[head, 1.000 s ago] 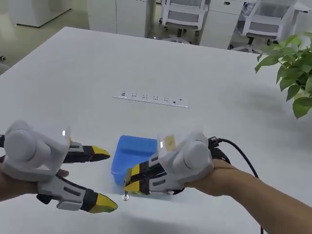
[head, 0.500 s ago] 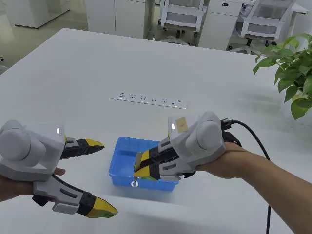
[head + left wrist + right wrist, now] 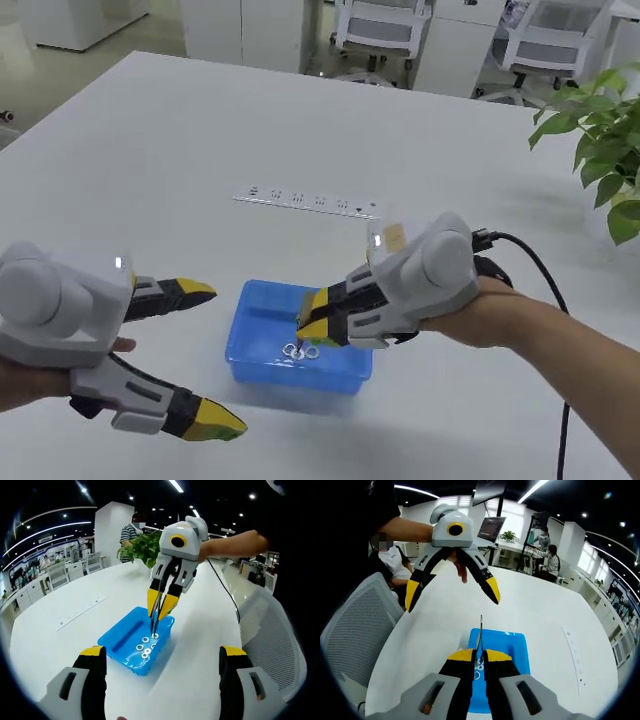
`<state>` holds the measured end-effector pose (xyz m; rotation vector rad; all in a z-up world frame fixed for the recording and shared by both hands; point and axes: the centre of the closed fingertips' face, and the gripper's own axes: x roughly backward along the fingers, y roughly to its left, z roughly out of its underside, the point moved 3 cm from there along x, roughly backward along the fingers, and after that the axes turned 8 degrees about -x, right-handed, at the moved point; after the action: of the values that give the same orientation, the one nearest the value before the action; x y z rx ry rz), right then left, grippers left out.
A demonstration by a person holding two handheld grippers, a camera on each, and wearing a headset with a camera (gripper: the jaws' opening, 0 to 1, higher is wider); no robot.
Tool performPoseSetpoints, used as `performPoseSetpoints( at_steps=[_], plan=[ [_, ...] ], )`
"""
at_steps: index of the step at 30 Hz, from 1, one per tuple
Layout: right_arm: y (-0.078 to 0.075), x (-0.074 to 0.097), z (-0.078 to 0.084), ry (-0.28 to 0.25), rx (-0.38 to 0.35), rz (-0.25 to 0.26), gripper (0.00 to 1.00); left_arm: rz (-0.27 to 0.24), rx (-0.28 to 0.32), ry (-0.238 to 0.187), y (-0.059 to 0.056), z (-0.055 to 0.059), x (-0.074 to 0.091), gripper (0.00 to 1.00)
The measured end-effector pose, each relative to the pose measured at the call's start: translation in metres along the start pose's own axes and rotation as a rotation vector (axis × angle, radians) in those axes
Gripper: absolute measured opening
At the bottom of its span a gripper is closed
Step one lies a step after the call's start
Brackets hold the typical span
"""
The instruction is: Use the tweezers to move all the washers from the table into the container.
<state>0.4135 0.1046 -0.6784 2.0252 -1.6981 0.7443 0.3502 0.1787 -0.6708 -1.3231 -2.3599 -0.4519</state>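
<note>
**Tweezer tips down inside the blue container**

The right gripper's (image 3: 479, 655) yellow-tipped jaws are clamped together on the tweezers (image 3: 480, 635), which stick out straight ahead of them. In the left gripper view the tweezers (image 3: 154, 625) point down from the right gripper (image 3: 161, 605) into the container (image 3: 117, 650), their tips reaching its floor. The tips are right by the washers (image 3: 145, 647), which lie in a small cluster. Whether the tips pinch one cannot be told.

In the head view the right gripper (image 3: 312, 335) hangs over the right half of the container (image 3: 250, 300), with the washers (image 3: 300, 350) just beneath its jaw tips. A black cable (image 3: 530, 270) runs back from it beside the person's forearm.

The left gripper (image 3: 212, 358) has its jaws spread wide and grips nothing. It is held just left of the container, above the white table (image 3: 150, 150).

Beyond the container, a flat power strip (image 3: 305, 203) lies on the table. A leafy plant (image 3: 600, 130) stands well off to the container's far right.
</note>
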Motion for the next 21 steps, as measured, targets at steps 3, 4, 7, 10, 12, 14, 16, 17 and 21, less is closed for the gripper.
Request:
performPoseSetpoints(
  at_steps=[3, 4, 7, 10, 12, 14, 16, 17, 21],
  plan=[
    [-0.004, -0.002, 0.004, 0.002, -0.004, 0.000, 0.08, -0.001, 0.005, -0.006, 0.002, -0.001, -0.001, 0.99],
    [-0.006, -0.003, 0.005, 0.003, -0.004, 0.001, 0.08, -0.001, 0.007, -0.006, 0.004, 0.000, -0.002, 0.99],
    [-0.010, -0.007, 0.009, 0.006, -0.006, 0.000, 0.08, 0.000, 0.009, -0.007, 0.005, 0.001, -0.003, 0.99],
    [-0.013, -0.010, 0.013, 0.009, -0.010, -0.006, 0.08, 0.000, 0.012, -0.009, 0.008, 0.001, -0.005, 0.99],
    [-0.015, -0.012, 0.016, 0.011, -0.012, -0.008, 0.08, 0.000, 0.013, -0.010, 0.009, 0.001, -0.006, 0.99],
    [-0.016, -0.015, 0.018, 0.011, -0.012, -0.009, 0.08, 0.002, 0.014, -0.009, 0.010, 0.002, -0.008, 0.99],
    [-0.018, -0.017, 0.021, 0.013, -0.019, -0.012, 0.08, 0.006, 0.016, -0.007, 0.012, 0.003, -0.010, 0.99],
    [-0.019, -0.018, 0.023, 0.016, -0.021, -0.014, 0.08, 0.007, 0.017, -0.006, 0.012, 0.003, -0.011, 0.99],
    [-0.022, -0.022, 0.028, 0.021, -0.027, -0.017, 0.08, 0.011, 0.016, -0.006, 0.015, 0.003, -0.014, 0.99]
  ],
)
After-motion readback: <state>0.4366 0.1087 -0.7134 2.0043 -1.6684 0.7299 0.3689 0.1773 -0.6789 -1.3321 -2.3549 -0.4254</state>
